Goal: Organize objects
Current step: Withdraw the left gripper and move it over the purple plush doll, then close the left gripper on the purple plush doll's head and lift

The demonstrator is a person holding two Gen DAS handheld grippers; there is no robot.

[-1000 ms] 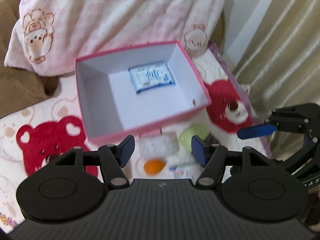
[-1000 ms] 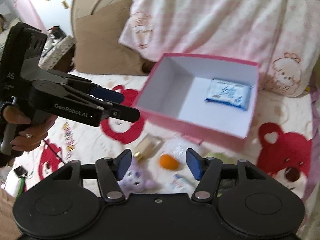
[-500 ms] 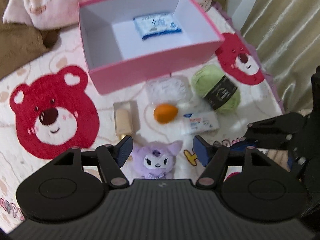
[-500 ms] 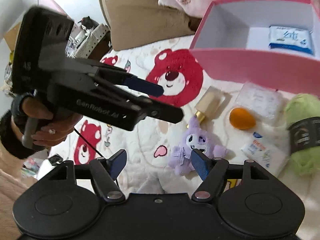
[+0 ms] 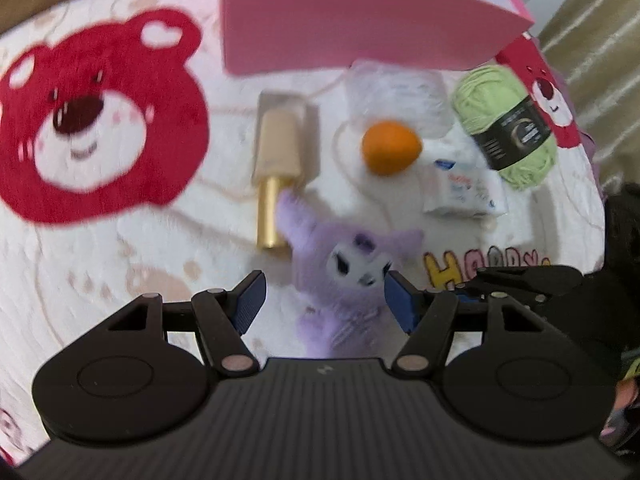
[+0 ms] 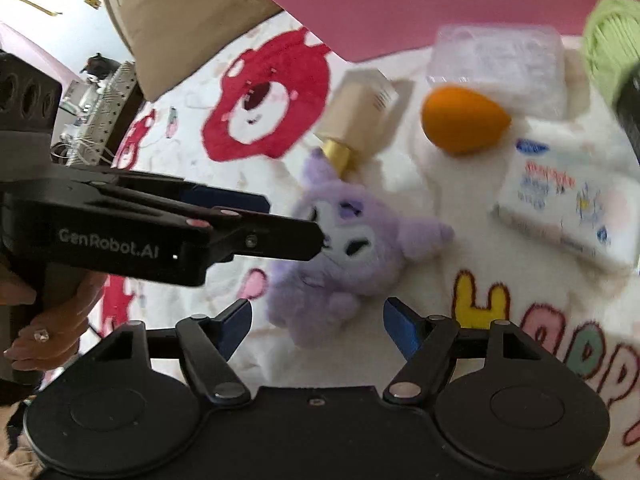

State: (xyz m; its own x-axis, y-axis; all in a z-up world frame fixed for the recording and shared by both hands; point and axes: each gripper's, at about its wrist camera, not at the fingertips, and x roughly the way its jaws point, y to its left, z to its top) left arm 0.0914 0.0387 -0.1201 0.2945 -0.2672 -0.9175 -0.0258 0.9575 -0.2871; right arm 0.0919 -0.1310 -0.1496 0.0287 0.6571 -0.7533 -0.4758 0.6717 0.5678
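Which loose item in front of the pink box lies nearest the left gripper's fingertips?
The purple plush toy: it lies partly between the left gripper fingers, while the orange sponge and green yarn lie farther off by the box.

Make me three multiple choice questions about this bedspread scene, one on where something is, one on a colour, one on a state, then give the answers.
1. Where does the orange sponge lie?
A. inside the pink box
B. on the bedspread between the gold-capped bottle and the white wipes pack
C. on the brown pillow

2. What colour is the yarn ball?
A. light green
B. blue
C. red

3. What state is the left claw in?
A. shut on the bottle
B. shut on the yarn
C. open, with the purple plush toy below it

Answers: 1 B, the sponge sits between the bottle and the pack. 2 A, green yarn with a black band. 3 C, both pads stand apart, gripping nothing, above the toy.
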